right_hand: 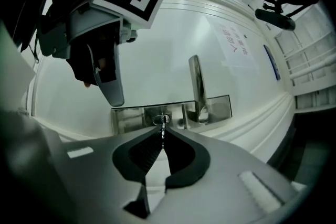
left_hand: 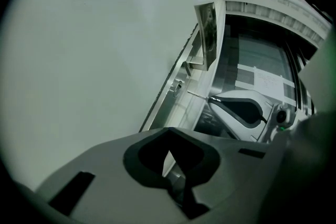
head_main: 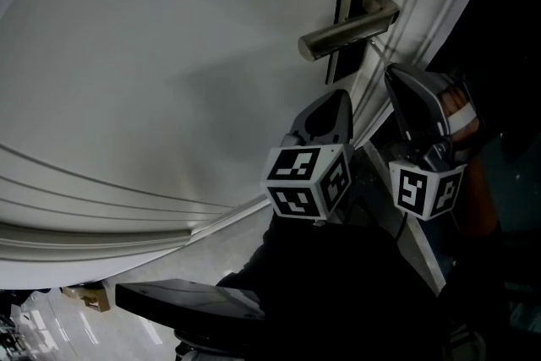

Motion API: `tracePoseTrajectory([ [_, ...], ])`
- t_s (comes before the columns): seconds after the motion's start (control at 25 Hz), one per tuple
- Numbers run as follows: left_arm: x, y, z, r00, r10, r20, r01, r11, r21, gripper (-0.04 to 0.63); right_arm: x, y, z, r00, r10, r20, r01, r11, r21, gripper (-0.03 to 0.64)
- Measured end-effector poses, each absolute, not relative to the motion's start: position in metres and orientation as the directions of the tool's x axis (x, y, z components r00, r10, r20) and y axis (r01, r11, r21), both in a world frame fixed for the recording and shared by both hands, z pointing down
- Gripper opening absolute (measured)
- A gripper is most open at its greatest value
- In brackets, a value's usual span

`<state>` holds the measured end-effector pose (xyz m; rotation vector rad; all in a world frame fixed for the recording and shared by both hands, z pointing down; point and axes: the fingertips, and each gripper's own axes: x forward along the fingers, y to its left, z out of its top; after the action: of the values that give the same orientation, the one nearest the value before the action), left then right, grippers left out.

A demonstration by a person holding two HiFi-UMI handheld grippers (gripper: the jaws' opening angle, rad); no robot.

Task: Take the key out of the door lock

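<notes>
Right gripper view: the right gripper [right_hand: 161, 132] has its jaws closed on the key [right_hand: 163, 138]. The thin toothed blade runs out from between the tips, straight toward the lock cylinder [right_hand: 161, 120]. The blade's end reaches the cylinder's face, but I cannot tell whether it is still inside the keyhole. The cylinder sits in a long metal lock plate [right_hand: 131, 115], with the lever door handle [right_hand: 195, 86] mounted just beside it on the same plate. The white door [right_hand: 173, 34] fills the view behind them, with a paper notice [right_hand: 236, 44] stuck to it farther off. The left gripper [right_hand: 105, 73] hangs close to the plate, on the far side of the cylinder from the handle, without touching it.

In the left gripper view, that gripper's jaws are drawn together at the tips with nothing between them. Past them the key's blade shows as a fine line between the right gripper's nose and the plate.

In the head view, both grippers point up at the door edge below the handle, with their marker cubes [head_main: 308, 180] toward the camera.
</notes>
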<state>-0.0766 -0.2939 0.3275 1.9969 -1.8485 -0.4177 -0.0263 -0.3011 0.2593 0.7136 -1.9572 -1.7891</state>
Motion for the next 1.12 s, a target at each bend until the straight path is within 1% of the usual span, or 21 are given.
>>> tracePoseTrajectory([
  [0.28, -0.073, -0.297, 0.333, 0.100, -0.993, 0.055, -0.880, -0.063, 0.472, 0.000, -0.010, -0.310, 0.269, -0.740, -0.669, -0.066, -0.272, 0.208, 0.939, 0.012],
  [0.48, -0.064, -0.299, 0.334, 0.133, -0.990, 0.049, -0.886, -0.097, 0.454, 0.000, 0.000, -0.308, 0.280, -0.729, -0.682, -0.057, -0.381, 0.335, 0.862, 0.012],
  [0.68, -0.057, -0.303, 0.340, 0.156, -0.986, 0.060, -0.883, -0.113, 0.455, 0.000, 0.010, -0.310, 0.286, -0.728, -0.684, -0.046, -0.501, 0.486, 0.716, 0.012],
  [0.92, -0.053, -0.308, 0.351, 0.166, -0.982, 0.084, -0.881, -0.109, 0.461, 0.000, 0.024, -0.316, 0.297, -0.743, -0.670, -0.012, -0.580, 0.634, 0.512, 0.012],
  [1.04, -0.051, -0.308, 0.358, 0.176, -0.979, 0.101, -0.879, -0.110, 0.464, 0.000, 0.033, -0.317, 0.301, -0.762, -0.648, 0.000, -0.592, 0.697, 0.405, 0.012],
  [1.12, -0.051, -0.309, 0.361, 0.178, -0.978, 0.106, -0.878, -0.109, 0.466, 0.000, 0.037, -0.316, 0.303, -0.780, -0.625, 0.007, -0.580, 0.728, 0.365, 0.012],
])
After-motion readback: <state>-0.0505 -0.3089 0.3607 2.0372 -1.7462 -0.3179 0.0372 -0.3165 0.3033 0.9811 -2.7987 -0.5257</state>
